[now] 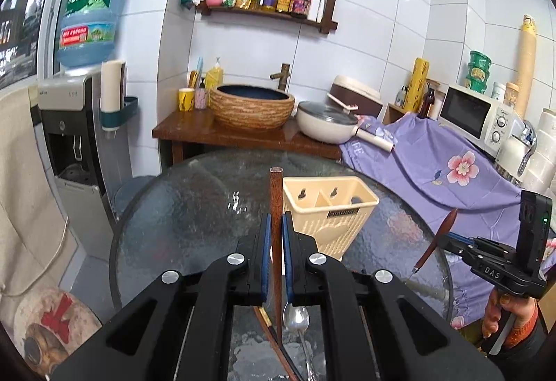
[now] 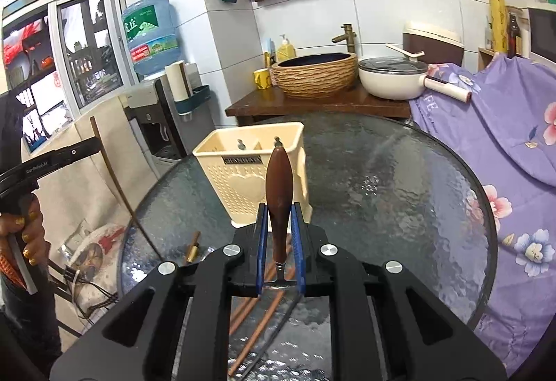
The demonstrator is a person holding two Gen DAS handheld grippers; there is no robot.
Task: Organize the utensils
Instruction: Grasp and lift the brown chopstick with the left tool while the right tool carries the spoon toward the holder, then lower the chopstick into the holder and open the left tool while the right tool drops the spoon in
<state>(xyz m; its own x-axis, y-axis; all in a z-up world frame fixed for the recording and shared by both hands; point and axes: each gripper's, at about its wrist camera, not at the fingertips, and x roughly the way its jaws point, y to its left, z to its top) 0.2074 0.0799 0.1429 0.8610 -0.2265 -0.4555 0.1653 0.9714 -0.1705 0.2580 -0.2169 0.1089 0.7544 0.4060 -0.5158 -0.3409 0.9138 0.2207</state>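
Utensils are split between our two hands above the round glass table (image 1: 180, 207): our left gripper (image 1: 276, 235) is clamped on a brown chopstick (image 1: 275, 207) standing nearly upright, and our right gripper (image 2: 279, 228) is clamped on the dark wooden handle (image 2: 279, 186) of a small utensil, both angled slightly downward. The cream plastic utensil holder (image 2: 243, 183) stands just beyond them on the table, its two compartments showing nothing we can make out inside, with a small nameplate whose letters we cannot read. A spoon (image 1: 297, 318) and more chopsticks (image 2: 257, 329) lie on the near glass, and "DAS" is printed on our right gripper's side.
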